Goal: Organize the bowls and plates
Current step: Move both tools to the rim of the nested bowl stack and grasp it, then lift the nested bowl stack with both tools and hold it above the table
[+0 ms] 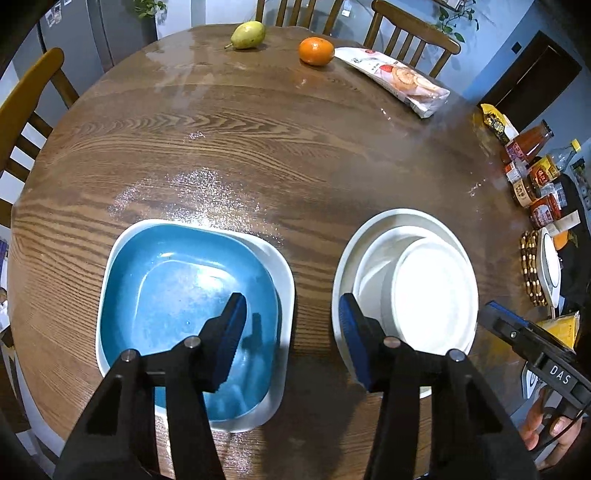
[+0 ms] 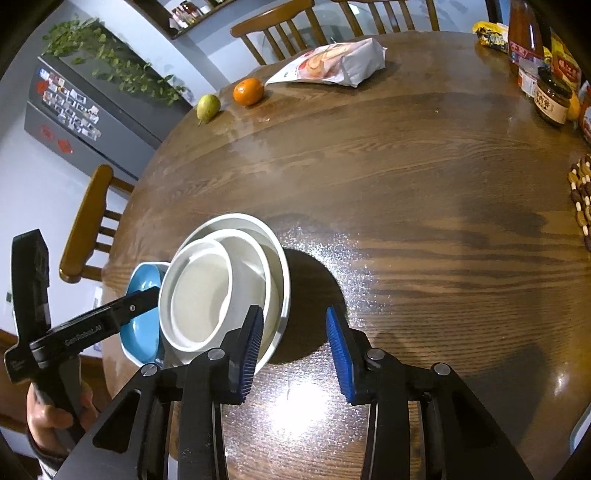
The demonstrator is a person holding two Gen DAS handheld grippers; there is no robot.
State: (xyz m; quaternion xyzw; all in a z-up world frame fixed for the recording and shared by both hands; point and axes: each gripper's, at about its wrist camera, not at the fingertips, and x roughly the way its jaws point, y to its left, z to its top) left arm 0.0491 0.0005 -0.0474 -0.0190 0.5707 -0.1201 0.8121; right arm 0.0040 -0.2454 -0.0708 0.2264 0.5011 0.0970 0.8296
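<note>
A square blue plate (image 1: pixel 177 295) lies stacked in a white square plate (image 1: pixel 284 273) at the near left of the round wooden table (image 1: pixel 258 147). To its right a stack of white round bowls (image 1: pixel 424 295) sits nested, smallest on top. My left gripper (image 1: pixel 291 332) is open and empty, hovering over the gap between the two stacks. My right gripper (image 2: pixel 295 350) is open and empty, just right of the white bowl stack (image 2: pixel 221 288); its left finger overlaps the stack's rim. The blue plate (image 2: pixel 144 314) shows behind the left gripper's body (image 2: pixel 92 325).
A pear (image 1: pixel 248 34), an orange (image 1: pixel 316 51) and a snack bag (image 1: pixel 399 79) lie at the far edge. Jars and bottles (image 1: pixel 532 173) and a beaded trivet (image 1: pixel 532 266) crowd the right edge. Wooden chairs (image 1: pixel 26 122) surround the table.
</note>
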